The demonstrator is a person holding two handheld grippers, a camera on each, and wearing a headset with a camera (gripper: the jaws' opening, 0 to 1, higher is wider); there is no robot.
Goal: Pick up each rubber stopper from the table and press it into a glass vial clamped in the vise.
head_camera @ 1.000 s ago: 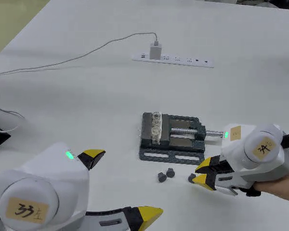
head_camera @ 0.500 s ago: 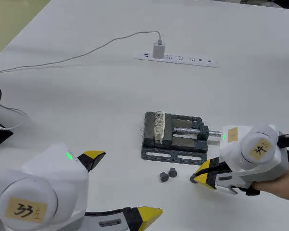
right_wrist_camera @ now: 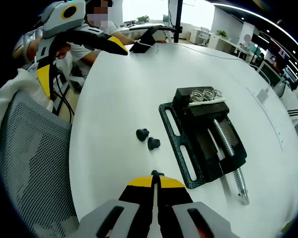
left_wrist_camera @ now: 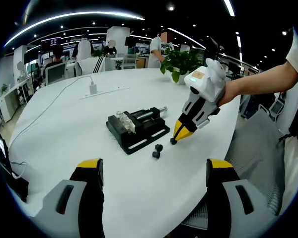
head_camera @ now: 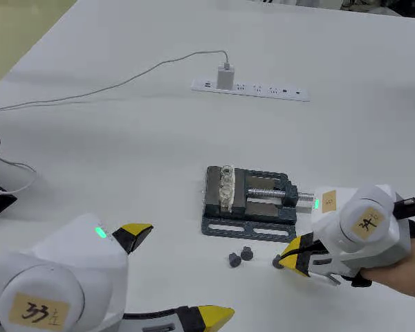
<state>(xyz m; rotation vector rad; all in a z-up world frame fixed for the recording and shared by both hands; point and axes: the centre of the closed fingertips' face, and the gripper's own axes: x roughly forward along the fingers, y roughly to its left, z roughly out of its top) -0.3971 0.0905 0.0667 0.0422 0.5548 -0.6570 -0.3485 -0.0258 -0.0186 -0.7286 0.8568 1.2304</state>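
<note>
1. A small dark rubber stopper (head_camera: 277,262) is pinched at the tips of the right hand-held gripper (head_camera: 288,256). The gripper's yellow-and-black jaws are clenched on the stopper. It is held low over the white desk (head_camera: 124,145), and whether it touches the surface cannot be told.
2. A second dark rubber stopper (head_camera: 234,259) and a third dark rubber stopper (head_camera: 247,254) are seen lying loose on the desk. They sit just beside each other, near the held one and on its left in the head view.
3. Just behind the loose stoppers a black metal vise (head_camera: 263,207) is set flat on the desk, with its silver screw pointing towards the right hand-held gripper.
4. A short row of clear glass vials (head_camera: 225,184) is clamped upright between the vise jaws, at the end away from the screw.
5. The left hand-held gripper (head_camera: 180,273) is held at the near edge of the desk, well apart from the vise. It is released, with its yellow-tipped jaws spread wide.
6. Farther back, a white power strip (head_camera: 263,90) is laid on the desk with a white charger block (head_camera: 225,75) plugged into it.
7. A thin white cable (head_camera: 111,85) is run from the charger block across the desk to the left.
</note>
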